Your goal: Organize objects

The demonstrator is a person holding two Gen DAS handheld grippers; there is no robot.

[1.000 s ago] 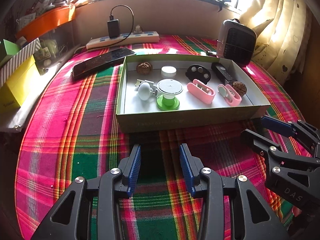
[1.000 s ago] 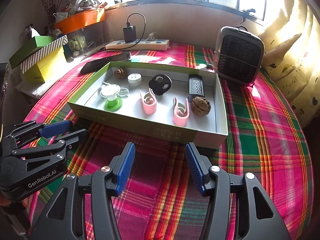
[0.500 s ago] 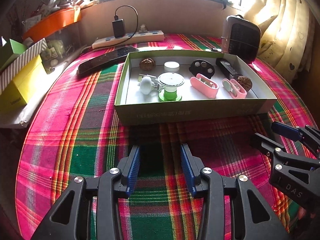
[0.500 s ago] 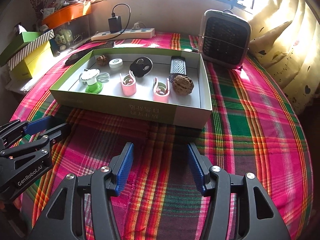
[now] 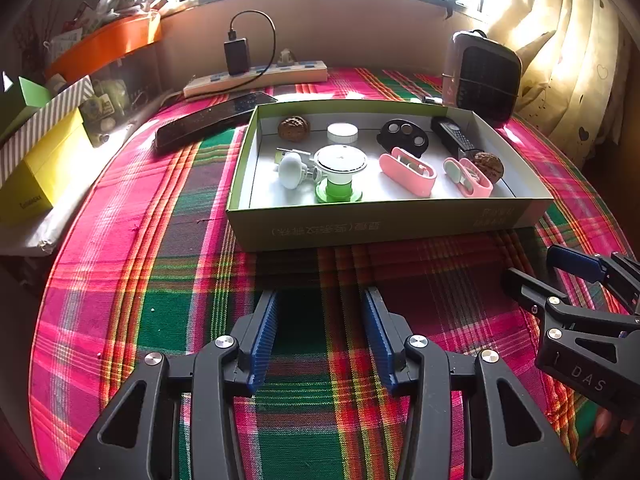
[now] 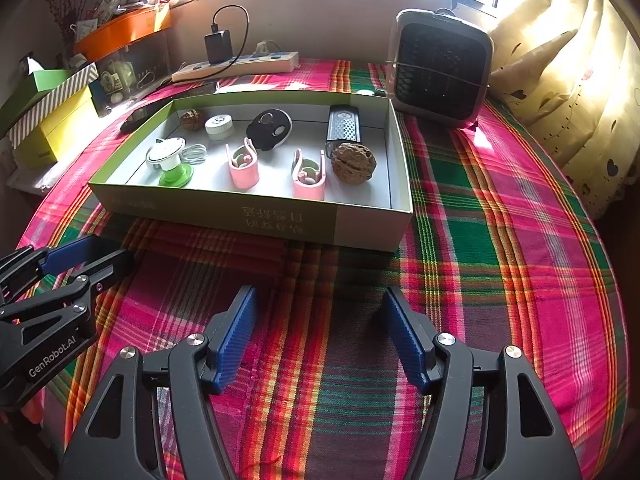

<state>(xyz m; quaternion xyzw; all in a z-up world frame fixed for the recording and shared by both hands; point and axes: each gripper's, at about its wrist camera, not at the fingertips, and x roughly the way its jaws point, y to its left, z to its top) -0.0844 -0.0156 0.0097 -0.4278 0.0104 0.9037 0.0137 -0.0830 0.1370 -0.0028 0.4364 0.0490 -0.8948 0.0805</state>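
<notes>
A shallow green cardboard box [image 5: 384,226] [image 6: 248,214] sits on the plaid cloth. It holds two walnuts [image 6: 354,161] [image 5: 294,128], two pink cases [image 5: 407,171] [image 6: 309,175], a green-and-white spool [image 5: 339,172], a white cap [image 5: 342,133], a black oval piece [image 6: 269,129], a black remote-like device [image 6: 344,130] and a white plug with cable [image 5: 291,169]. My left gripper [image 5: 320,312] is open and empty, hovering over the cloth before the box. My right gripper [image 6: 320,304] is open and empty, near the box's right front corner.
A dark fan heater [image 6: 440,72] stands behind the box at right. A power strip with charger [image 5: 256,76], a black keyboard-like slab [image 5: 212,120], and yellow and striped boxes [image 5: 36,160] lie at the left. Curtains [image 6: 568,92] hang at right.
Both grippers have drawn back and up from the box, which now looks farther away. Nothing was grasped or moved; both stay open.
</notes>
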